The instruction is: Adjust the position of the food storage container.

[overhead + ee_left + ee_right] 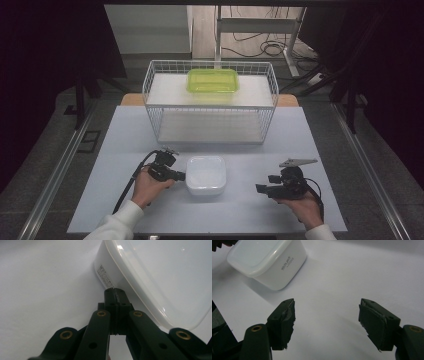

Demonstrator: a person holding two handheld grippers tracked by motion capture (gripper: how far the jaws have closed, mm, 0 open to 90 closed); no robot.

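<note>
Left tool (179,175), jaws closed together, touches the white lidded container (206,174); right tool (260,188) gapes well apart.

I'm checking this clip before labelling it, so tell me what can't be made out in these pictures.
- White lidded container: contents hidden by its opaque lid and walls in all three views.
- Its side label: print too small and blurred in the left gripper view; likewise in the right gripper view.
- Left gripper: jaws closed against the container's side; whether they pinch its rim cannot be told.
- Green container on the wire basket: contents too small in the high view.
</note>
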